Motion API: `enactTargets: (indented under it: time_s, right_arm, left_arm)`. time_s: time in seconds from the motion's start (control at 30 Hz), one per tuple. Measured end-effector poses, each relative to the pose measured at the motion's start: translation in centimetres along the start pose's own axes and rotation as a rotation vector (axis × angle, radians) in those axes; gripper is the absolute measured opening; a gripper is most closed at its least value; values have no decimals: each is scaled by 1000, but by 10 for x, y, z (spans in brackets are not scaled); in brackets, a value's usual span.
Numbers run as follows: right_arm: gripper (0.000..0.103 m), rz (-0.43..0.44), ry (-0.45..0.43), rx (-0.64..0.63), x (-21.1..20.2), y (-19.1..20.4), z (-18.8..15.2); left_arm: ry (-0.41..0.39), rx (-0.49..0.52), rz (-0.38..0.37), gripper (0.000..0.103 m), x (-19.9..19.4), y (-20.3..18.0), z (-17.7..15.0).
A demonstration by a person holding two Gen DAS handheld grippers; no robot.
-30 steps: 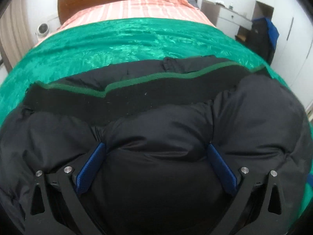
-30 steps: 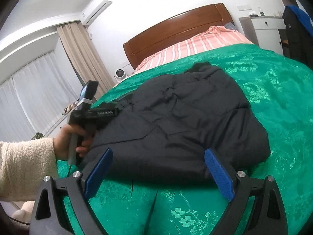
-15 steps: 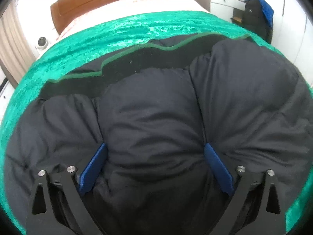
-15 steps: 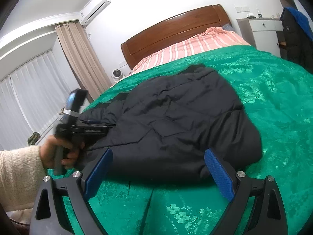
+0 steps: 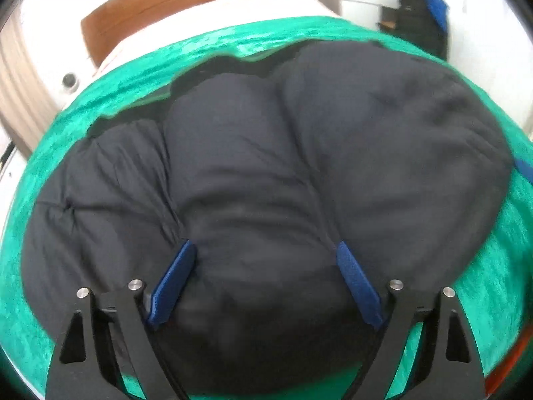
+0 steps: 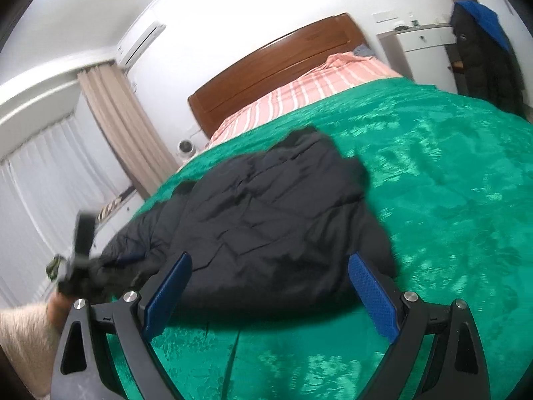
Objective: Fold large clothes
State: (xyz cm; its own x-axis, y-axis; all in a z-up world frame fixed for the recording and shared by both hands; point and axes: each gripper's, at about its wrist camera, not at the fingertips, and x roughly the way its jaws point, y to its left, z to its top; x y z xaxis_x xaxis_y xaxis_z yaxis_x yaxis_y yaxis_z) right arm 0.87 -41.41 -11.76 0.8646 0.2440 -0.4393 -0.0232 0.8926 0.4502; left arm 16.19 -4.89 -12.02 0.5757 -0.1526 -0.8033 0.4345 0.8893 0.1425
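My left gripper (image 5: 263, 278) has its fingers spread wide, pressed into the black puffer jacket (image 5: 266, 173), a bulge of padding between them; whether they pinch it I cannot tell. My right gripper (image 6: 268, 295) hangs wide open, holding nothing, over the green bedspread (image 6: 433, 183). The jacket lies crumpled, quilted, on the bed. Its near hem is hidden. Beyond stands the wooden headboard (image 6: 276, 63).

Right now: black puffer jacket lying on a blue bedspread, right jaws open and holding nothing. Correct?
One thing is off: the bedspread is green, not blue, as the right wrist view shows. The rest holds: the black puffer jacket lies on it, and the right gripper has its jaws open and holds nothing.
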Motion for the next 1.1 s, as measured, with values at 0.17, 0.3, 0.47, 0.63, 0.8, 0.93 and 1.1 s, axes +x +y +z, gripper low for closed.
enactTargets:
  time_s: [0.17, 0.3, 0.47, 0.63, 0.8, 0.93, 1.1]
  right_arm:
    - [94, -35, 18, 108, 4, -22, 4]
    - [95, -42, 2, 259, -12, -52, 6]
    - [102, 115, 67, 507, 8, -89, 15]
    - [102, 212, 246, 532, 66, -81, 27]
    - [43, 279, 357, 517, 92, -58, 39]
    - [36, 271, 296, 331, 71, 3, 77]
    - [36, 235, 247, -32, 64, 132, 118]
  left_arm:
    - [2, -18, 22, 90, 13, -7, -13]
    - [25, 23, 9, 88, -9, -11, -11]
    - [-134, 128, -151, 92, -61, -40, -10]
    - [-119, 234, -238, 98, -32, -73, -1]
    - [-55, 230, -257, 102, 5, -92, -9]
    - [-56, 115, -369, 102, 0, -75, -2]
    - [-41, 18, -473, 99, -10, -43, 4]
